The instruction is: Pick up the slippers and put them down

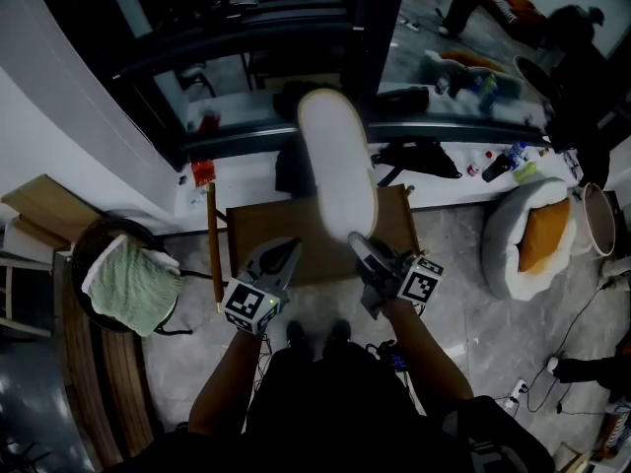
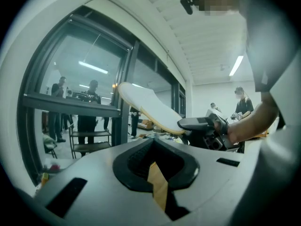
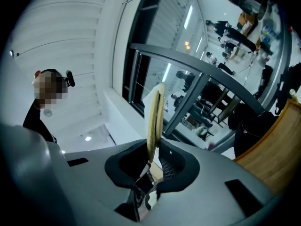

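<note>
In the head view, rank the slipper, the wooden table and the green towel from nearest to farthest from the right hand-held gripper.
1. slipper: clamped in the right hand-held gripper, extending ahead of it.
2. wooden table: just beneath and ahead of it.
3. green towel: far off to the left.

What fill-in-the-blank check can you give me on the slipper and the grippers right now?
1. Of the two grippers, the ___ one holds the white slipper.
2. The left gripper holds ___.
3. In the head view, the green towel lies to the ___ of both grippers.
Missing words: right; nothing; left.
</note>
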`<control>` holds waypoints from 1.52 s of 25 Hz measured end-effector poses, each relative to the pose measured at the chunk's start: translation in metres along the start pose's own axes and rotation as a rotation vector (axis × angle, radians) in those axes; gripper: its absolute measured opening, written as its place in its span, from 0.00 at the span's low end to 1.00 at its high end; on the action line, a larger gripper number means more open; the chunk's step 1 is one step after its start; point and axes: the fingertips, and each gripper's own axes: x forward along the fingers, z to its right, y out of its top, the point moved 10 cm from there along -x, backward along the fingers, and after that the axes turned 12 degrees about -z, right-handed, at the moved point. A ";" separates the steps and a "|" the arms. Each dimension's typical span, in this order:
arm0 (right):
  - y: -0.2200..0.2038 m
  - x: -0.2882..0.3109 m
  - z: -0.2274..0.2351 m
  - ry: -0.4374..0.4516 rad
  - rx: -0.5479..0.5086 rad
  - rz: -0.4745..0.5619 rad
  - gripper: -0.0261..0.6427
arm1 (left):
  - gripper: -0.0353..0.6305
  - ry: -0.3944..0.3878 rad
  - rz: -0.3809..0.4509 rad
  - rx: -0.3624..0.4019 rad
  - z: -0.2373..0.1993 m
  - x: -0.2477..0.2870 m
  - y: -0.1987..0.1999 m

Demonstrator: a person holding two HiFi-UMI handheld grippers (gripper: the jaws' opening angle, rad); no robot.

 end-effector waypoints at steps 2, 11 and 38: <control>0.004 0.002 -0.005 0.007 -0.012 0.007 0.14 | 0.06 -0.002 0.014 0.011 -0.002 -0.001 0.007; 0.010 0.014 -0.017 0.038 -0.045 0.029 0.14 | 0.06 -0.009 0.052 0.043 -0.011 -0.006 0.022; -0.018 0.017 0.020 0.011 0.096 -0.023 0.14 | 0.06 -0.025 -0.037 -0.035 -0.016 0.015 -0.007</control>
